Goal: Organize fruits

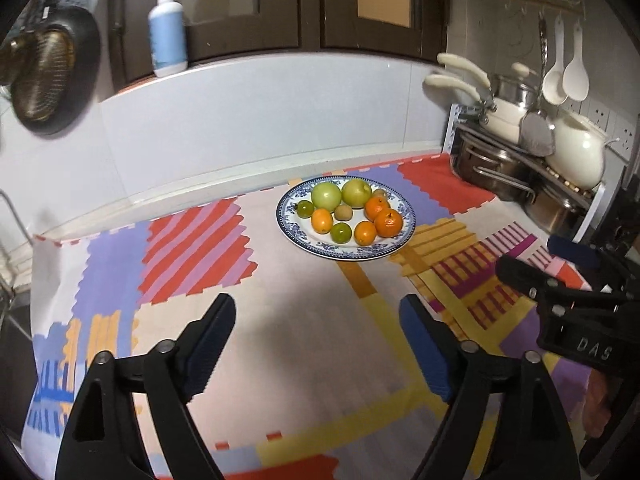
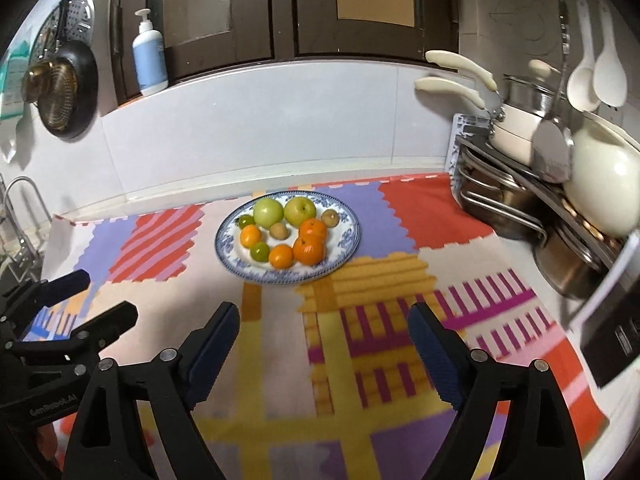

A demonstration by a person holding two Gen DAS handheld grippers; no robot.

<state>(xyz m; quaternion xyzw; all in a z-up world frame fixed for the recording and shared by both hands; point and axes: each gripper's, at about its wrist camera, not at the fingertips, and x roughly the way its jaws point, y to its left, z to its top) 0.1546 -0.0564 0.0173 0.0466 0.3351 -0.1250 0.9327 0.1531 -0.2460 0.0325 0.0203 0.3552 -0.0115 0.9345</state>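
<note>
1. The fruits (image 1: 346, 212) all lie together on a blue-rimmed plate (image 1: 408, 216), toward the back of the counter near the wall — two big green ones at the far side, oranges and small green ones toward the near rim, two small brown ones among them. No fruit shows on the counter outside the plate.
2. That gathering fits two readings: fruit collected onto the plate and the sorting done, or a full plate waiting to be sorted elsewhere. The pictures do not settle which.
3. The plate sits on a patchwork mat (image 1: 192, 248) that covers the counter, which likely keeps it from sliding.
4. The left gripper (image 1: 316, 344) hangs over the near part of the mat, well short of the plate, its jaws spread wide and holding nothing.
5. The right gripper (image 2: 324, 352) is likewise back from the plate, jaws apart and empty — both point toward the fruit, so either could reach it.
6. Outward: stacked pots (image 2: 516, 148) at the right, a soap bottle (image 2: 149, 60) on the ledge, a pan (image 2: 68, 88) hung at the left.
</note>
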